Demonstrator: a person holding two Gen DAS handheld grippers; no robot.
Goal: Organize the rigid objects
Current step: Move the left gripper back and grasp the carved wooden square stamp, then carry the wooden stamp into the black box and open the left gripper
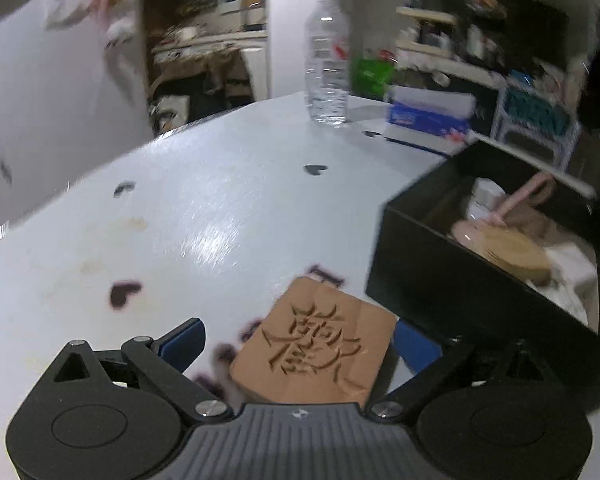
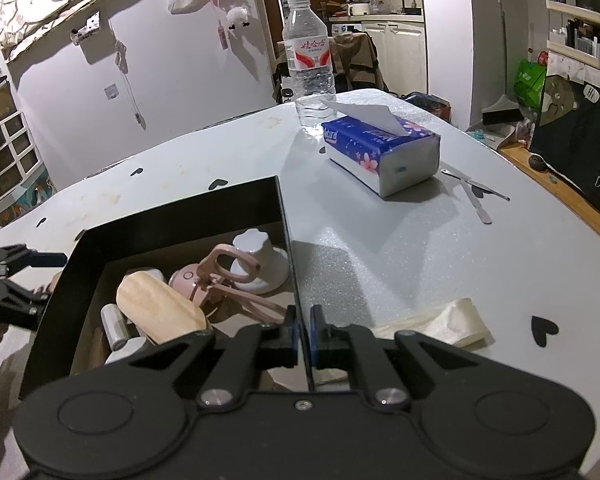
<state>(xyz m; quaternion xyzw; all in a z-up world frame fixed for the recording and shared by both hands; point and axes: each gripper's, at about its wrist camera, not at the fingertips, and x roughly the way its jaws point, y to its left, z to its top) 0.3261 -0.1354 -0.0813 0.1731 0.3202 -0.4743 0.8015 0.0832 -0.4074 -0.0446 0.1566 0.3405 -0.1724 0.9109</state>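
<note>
We have our left gripper (image 1: 296,344) angled down with its jaws spread wide, nothing pressed between the pads, while our right gripper (image 2: 304,336) points down, jaws pinched nearly together.

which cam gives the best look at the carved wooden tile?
Left wrist: the carved wooden tile lies flat between the open left claw, carving readable. In the right wrist view only a sliver shows beside the black box.

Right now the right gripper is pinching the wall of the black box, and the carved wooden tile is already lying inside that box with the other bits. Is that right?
Not quite. The right gripper does pinch the black box wall, but the carved wooden tile lies on the table outside the box, between the open left gripper's fingers. The left wrist view shows it.
</note>
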